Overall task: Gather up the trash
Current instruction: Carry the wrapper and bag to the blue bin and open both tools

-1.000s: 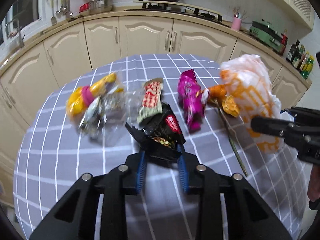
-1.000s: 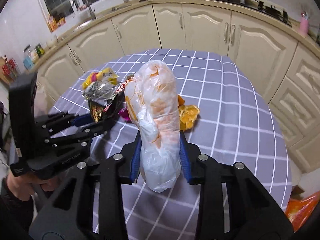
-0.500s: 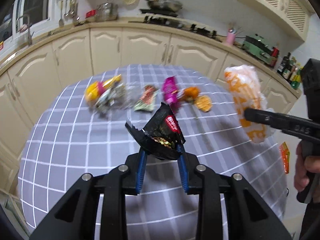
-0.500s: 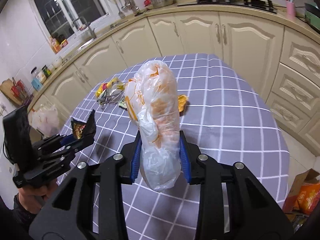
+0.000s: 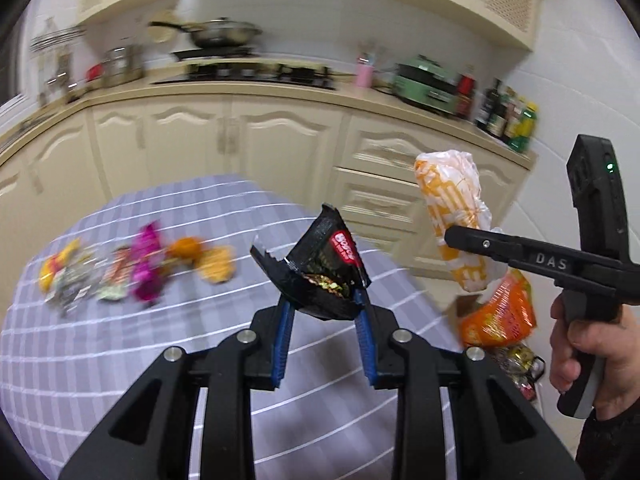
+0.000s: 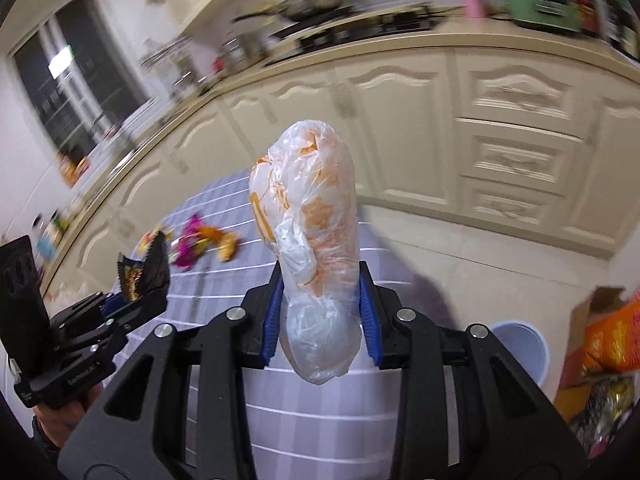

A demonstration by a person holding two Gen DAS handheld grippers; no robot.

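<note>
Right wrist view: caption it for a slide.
Right gripper jaws clamp a crumpled plastic bag above the checked table, blue bin nearby.

**Kitchen behind the checked table**

A grey tablecloth (image 5: 120, 360) with white checks covers the table. Cream cabinets (image 5: 280, 148) run along the curved counter. On the hob (image 5: 244, 74) sits a steel wok (image 5: 222, 34). Further right stand a pink cup (image 5: 364, 74), a green appliance (image 5: 426, 84) and a cluster of bottles (image 5: 508, 118). A dark window (image 6: 76, 80) shows on the left wall.
</note>
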